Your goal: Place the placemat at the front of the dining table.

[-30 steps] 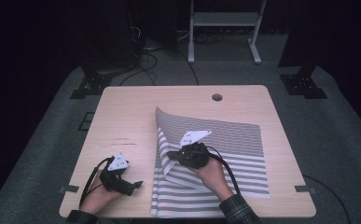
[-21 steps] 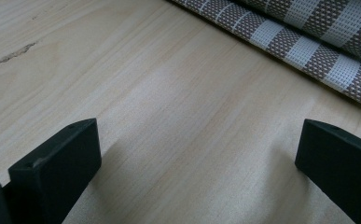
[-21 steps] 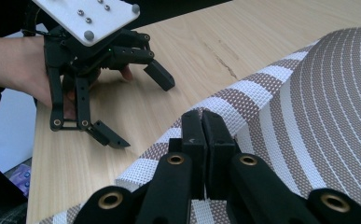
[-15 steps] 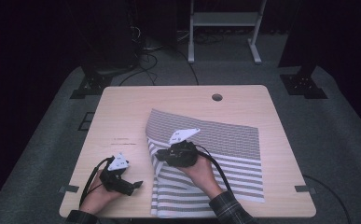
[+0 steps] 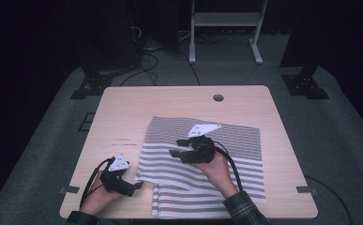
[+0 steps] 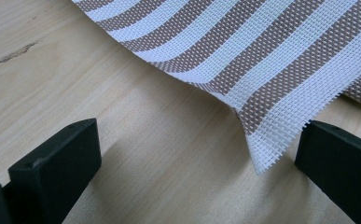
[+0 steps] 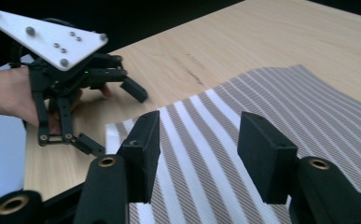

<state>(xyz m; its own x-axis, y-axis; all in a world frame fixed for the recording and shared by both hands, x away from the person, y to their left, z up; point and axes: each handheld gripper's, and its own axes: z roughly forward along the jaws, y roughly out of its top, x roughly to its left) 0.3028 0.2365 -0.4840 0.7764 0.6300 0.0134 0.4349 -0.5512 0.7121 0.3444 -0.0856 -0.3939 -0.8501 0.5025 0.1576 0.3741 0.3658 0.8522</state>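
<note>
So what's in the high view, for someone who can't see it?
A brown-and-white striped woven mat lies unfolded on a light wooden table. The right hand-held gripper hovers over the mat's middle with its jaws apart and nothing between them, having just been opening. The left hand-held gripper rests at the mat's near left corner.

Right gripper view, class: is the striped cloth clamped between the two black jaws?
No: the right gripper has its jaws apart with nothing between them, and the striped cloth lies flat on the table beyond them.
</note>
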